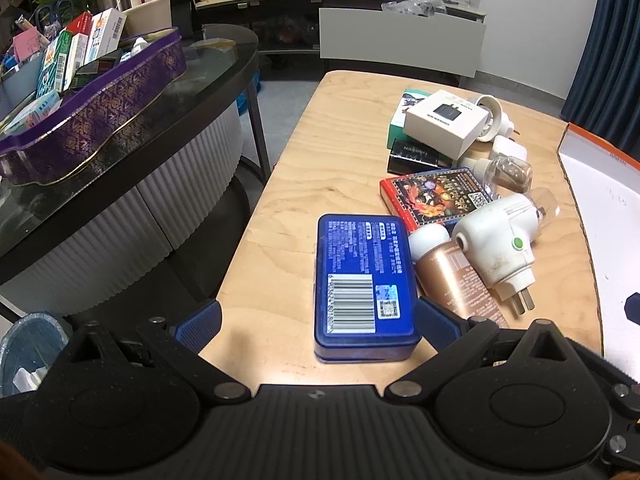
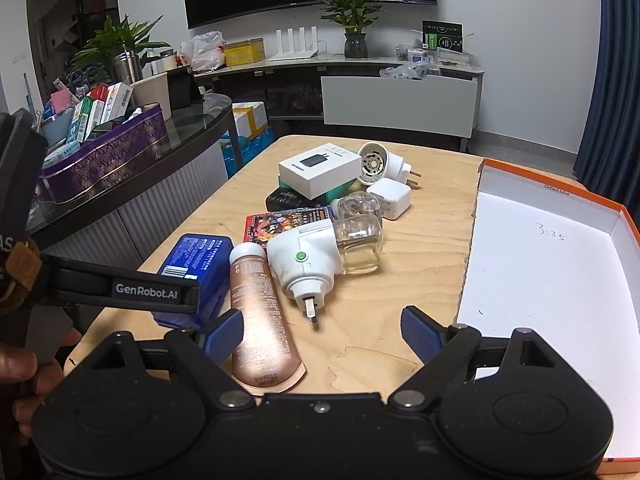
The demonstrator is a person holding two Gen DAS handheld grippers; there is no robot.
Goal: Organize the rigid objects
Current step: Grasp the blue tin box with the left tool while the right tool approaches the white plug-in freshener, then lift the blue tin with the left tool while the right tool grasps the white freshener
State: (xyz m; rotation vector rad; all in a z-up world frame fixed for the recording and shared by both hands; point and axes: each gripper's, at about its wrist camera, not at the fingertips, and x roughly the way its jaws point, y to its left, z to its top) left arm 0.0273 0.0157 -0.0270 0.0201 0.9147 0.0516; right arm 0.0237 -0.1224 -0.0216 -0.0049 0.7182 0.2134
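Observation:
A blue tin (image 1: 364, 284) lies on the wooden table (image 1: 320, 168) between the wide-open fingers of my left gripper (image 1: 318, 322); the right pad is close to its side. Beside it lie a copper tube (image 1: 460, 280), a white plug-in device (image 1: 500, 240), a red card box (image 1: 436, 198), glass bottles and white chargers. My right gripper (image 2: 322, 336) is open and empty above the table's near edge, its left pad over the copper tube (image 2: 260, 312). The blue tin (image 2: 200, 268) and the plug-in device (image 2: 308, 260) lie ahead of it.
An open orange-rimmed white box (image 2: 560, 264) stands on the table's right side. A white carton (image 2: 320, 168) sits on a stack at the back. A dark glass side table with a purple tin (image 1: 92, 112) of packets stands to the left. A bin (image 1: 28, 352) is on the floor.

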